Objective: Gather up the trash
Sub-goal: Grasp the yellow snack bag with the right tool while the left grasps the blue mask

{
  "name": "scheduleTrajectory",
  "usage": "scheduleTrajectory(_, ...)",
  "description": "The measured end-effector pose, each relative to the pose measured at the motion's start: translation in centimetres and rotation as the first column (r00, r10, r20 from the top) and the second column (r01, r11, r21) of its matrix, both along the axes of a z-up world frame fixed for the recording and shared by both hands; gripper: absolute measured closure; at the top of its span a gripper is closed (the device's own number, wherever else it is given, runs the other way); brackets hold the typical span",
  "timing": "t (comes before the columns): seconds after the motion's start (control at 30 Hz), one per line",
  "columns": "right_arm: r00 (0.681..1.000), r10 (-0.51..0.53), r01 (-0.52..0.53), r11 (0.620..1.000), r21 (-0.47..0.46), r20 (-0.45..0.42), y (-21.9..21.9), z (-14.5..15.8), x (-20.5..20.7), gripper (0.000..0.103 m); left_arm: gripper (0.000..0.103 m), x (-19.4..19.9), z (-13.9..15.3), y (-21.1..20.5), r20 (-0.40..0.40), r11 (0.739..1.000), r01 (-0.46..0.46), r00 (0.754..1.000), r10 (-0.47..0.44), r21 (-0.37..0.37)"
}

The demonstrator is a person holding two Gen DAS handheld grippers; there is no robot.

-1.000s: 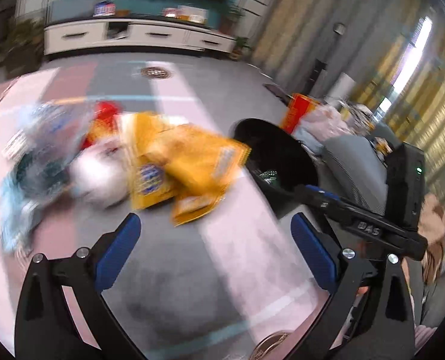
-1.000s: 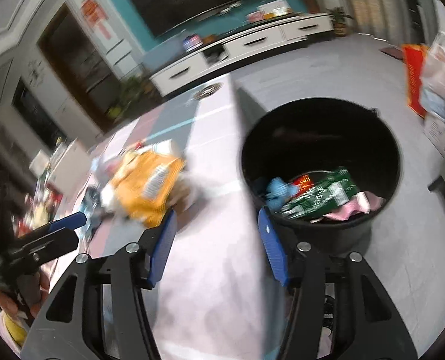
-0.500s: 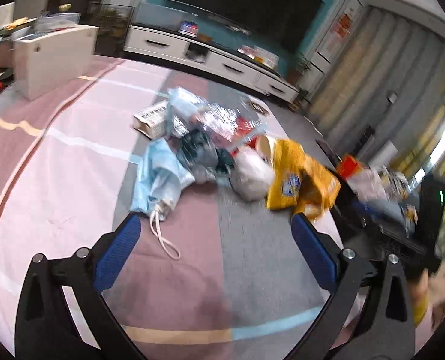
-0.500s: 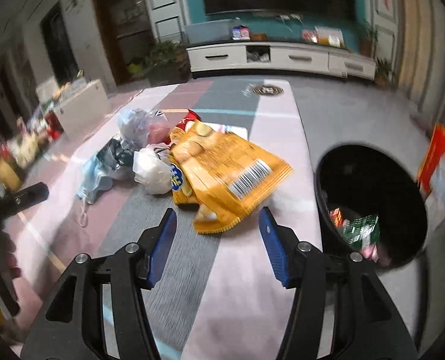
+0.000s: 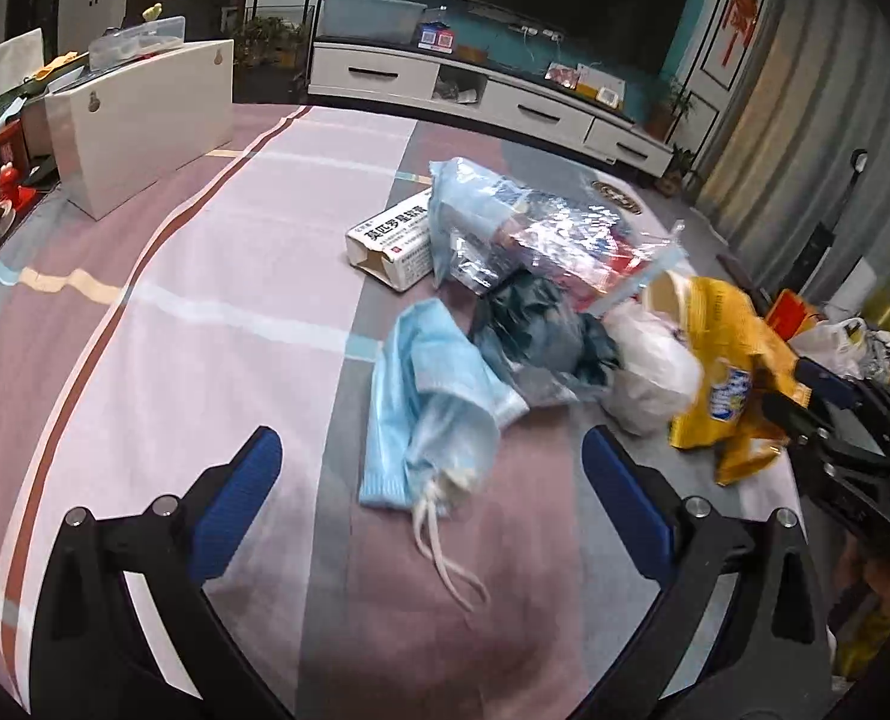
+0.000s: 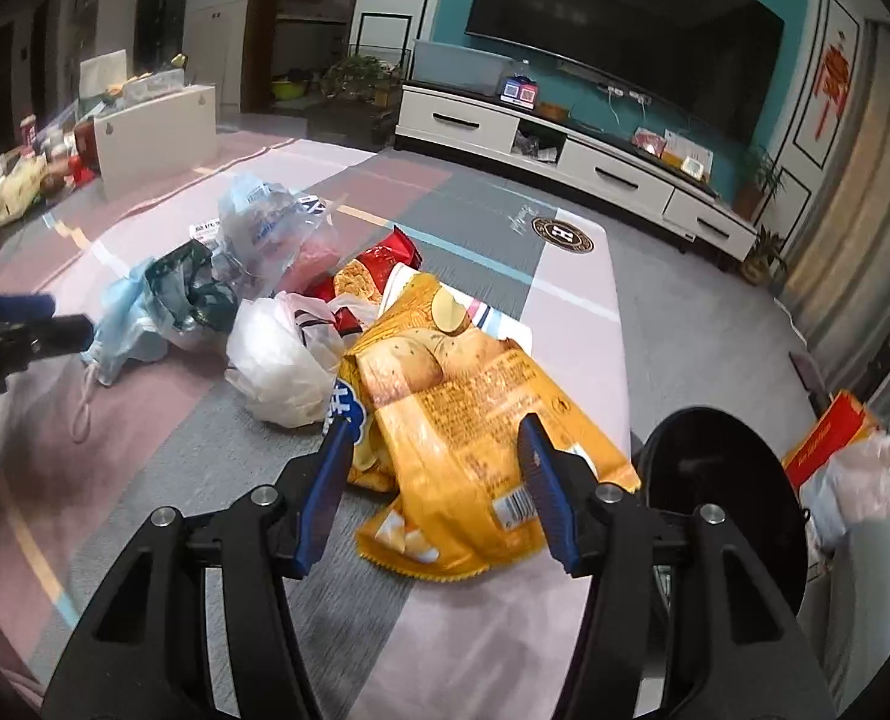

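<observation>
So the trash sits in one heap toward the right side of the surface (image 5: pixel 216 312), which is covered in a soft cloth of pink, grey and mauve stripes. The left tool (image 5: pixel 429 483) is spread wide, blue ribbed pads with nothing between them, hovering just short of a crumpled pale-blue mask (image 5: pixel 426 402) with white ear loops trailing toward the camera. Behind it there's a scrunched dark-green bag (image 5: pixel 541 324), a clear crinkly bag (image 5: pixel 523 228) with red stuff inside, and a white box (image 5: pixel 393 237) lying on its side with one flap open; it has Chinese print I can't read properly.

The right tool (image 6: pixel 435 483) is also spread, its pads on either side of a glossy yellow chip bag (image 6: pixel 457 420), not pinching it as far as I can tell. The bag shows potato slices, a barcode and fine print too small to read. Next to it lies a soft white plastic bag (image 6: pixel 282 360).

Only the right view shows the round black bin (image 6: pixel 721 480) just past the surface's right edge, plus a red snack pack (image 6: pixel 378 267) tucked behind the chips. Only the left view shows the box clearly.
</observation>
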State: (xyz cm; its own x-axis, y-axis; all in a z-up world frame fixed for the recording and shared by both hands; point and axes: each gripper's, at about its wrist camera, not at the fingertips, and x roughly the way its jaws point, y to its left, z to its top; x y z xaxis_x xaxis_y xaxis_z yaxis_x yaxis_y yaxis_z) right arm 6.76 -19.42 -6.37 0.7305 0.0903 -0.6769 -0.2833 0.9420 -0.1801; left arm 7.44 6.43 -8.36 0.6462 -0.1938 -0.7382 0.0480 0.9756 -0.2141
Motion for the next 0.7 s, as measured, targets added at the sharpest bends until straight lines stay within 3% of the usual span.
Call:
scheduleTrajectory(0.07, 1.0, 0.003, -0.003, 1.0, -0.013, 0.002, 0.2, -0.3, 0.1, 0.047, 0.003, 1.1, -0.7, -0.1, -0.02, 1.0, 0.006, 1.0, -0.005, 0.009)
scheduleTrajectory(0.17, 1.0, 0.009, -0.009, 0.999, -0.033, 0.0, 0.4, -0.7, 0.1, 0.062, 0.005, 1.7, -1.5, -0.5, -0.035, 1.0, 0.009, 0.999, -0.009, 0.022)
scheduleTrajectory(0.23, 1.0, 0.017, -0.018, 0.999, -0.033, -0.013, 0.4, -0.9, 0.0, 0.077, 0.022, 1.9, -1.8, -0.6, -0.04, 1.0, 0.017, 0.999, -0.016, 0.024)
scheduleTrajectory(0.37, 1.0, 0.018, -0.018, 1.0, -0.024, -0.012, 0.0, -1.0, -0.4, 0.085, 0.046, 1.7, -2.3, -0.7, -0.052, 0.999, 0.026, 0.998, -0.024, 0.032)
scheduleTrajectory(0.43, 1.0, 0.022, -0.022, 1.0, 0.0, -0.008, -0.2, -0.7, -0.7, 0.09, 0.065, 1.5, -2.4, -0.7, -0.051, 0.999, 0.032, 0.998, -0.031, 0.029)
scheduleTrajectory(0.47, 1.0, 0.021, -0.021, 1.0, 0.01, -0.009, -0.3, -0.7, -0.8, 0.092, 0.067, 1.5, -2.4, -0.7, -0.049, 0.999, 0.033, 0.998, -0.031, 0.032)
scheduleTrajectory(0.53, 1.0, 0.017, -0.017, 0.999, 0.039, -0.007, -0.7, -0.3, -1.3, 0.094, 0.081, 1.2, -2.3, -0.6, -0.042, 0.999, 0.035, 0.999, -0.034, 0.022)
scheduleTrajectory(0.7, 1.0, 0.001, 0.0, 0.993, 0.115, -0.004, -1.6, 0.8, -2.3, 0.096, 0.088, 0.2, -1.8, -0.1, -0.028, 0.999, 0.033, 0.999, -0.033, -0.004)
